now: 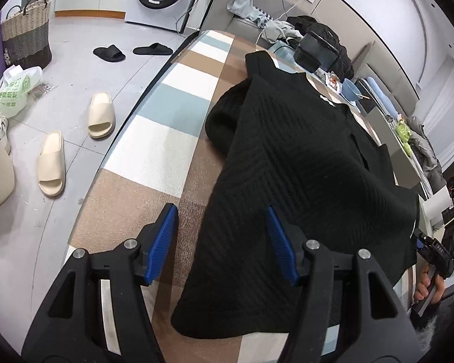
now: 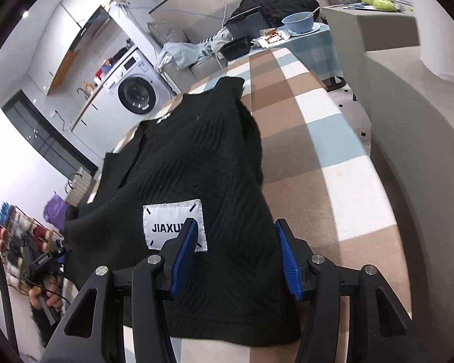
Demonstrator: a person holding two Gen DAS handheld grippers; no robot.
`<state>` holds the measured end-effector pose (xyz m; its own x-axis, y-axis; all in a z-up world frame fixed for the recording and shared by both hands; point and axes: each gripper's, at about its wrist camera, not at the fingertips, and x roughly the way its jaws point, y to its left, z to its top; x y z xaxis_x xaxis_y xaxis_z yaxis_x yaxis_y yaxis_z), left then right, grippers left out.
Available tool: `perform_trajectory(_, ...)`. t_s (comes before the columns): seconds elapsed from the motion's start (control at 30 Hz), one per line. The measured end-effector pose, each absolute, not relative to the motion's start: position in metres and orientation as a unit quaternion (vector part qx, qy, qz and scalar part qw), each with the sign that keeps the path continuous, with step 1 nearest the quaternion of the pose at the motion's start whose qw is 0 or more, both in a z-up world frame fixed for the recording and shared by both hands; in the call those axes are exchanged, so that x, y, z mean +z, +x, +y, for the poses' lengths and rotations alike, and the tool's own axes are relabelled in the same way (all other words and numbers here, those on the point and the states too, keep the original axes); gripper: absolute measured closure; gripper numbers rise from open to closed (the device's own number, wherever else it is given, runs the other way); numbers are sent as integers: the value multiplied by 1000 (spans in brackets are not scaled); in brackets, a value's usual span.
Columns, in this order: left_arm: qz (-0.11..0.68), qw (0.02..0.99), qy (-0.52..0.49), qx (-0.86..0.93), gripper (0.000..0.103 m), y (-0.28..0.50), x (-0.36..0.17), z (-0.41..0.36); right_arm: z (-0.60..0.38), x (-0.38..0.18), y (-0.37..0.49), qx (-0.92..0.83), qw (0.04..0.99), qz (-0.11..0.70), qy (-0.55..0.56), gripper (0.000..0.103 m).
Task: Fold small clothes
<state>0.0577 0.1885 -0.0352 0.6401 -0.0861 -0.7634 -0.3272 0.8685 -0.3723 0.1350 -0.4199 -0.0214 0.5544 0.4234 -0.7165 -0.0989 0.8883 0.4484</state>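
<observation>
A: Right, your left hand-held gripper [image 1: 222, 243] stands with its jaws apart and nothing pinched; the near left edge of the black knit garment [image 1: 302, 163] runs between the pads without touching them. Your right hand-held gripper [image 2: 234, 257] is parted too, straddling the near right edge beside the white label [image 2: 174, 227].

B: And the garment itself?

A: It lies flat on the checked tabletop [image 1: 154, 139], hem towards you, the shoulder straps at the far end, one side bunched into a soft roll.

B: What could spoil the fold?

A: If you close high, the pads may catch only the top layer and the layer beneath stays behind. Close unevenly, and the ribbed knit will probably stretch, so the hem lands skewed. That bunched side may also carry a crease into the fold. I'd judge the food tray [image 2: 271, 37] and bowl [image 2: 298, 21] at the far end too distant to matter.
</observation>
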Motion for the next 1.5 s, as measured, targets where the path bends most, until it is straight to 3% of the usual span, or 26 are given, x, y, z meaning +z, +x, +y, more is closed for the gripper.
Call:
perform_trajectory(0.13,406,876,-252,61,48,56,-33,186,-413,-22,137,154,864,447,174,50)
perform_trajectory(0.2,393,883,-251,56,76,55,-30,185,-412,-22,137,157,865,444,172,50)
perform_trajectory(0.23,387,886,-251,52,84,54,-28,185,-411,-22,137,158,866,443,169,50)
perform_trajectory(0.3,371,893,-251,47,96,53,-22,185,-408,-20,138,162,870,438,160,63)
perform_trajectory(0.37,353,897,-263,43,98,50,-15,188,-403,-18,138,169,875,431,144,88)
perform_trajectory(0.47,332,895,-295,37,100,48,-6,196,-402,-14,139,168,880,424,135,97)
perform_trajectory(0.93,311,910,-271,42,103,134,37,217,-399,54,181,124,923,305,199,98)
perform_trajectory(1.33,358,887,-283,67,103,122,-1,221,-399,4,202,65,895,407,169,95)
perform_trajectory(1.37,352,890,-282,72,100,114,1,220,-401,4,199,69,895,407,170,91)
perform_trajectory(1.43,338,894,-285,68,83,98,4,216,-406,2,195,75,889,416,178,85)
perform_trajectory(1.5,330,899,-284,49,45,86,7,209,-411,-1,193,89,882,421,192,75)
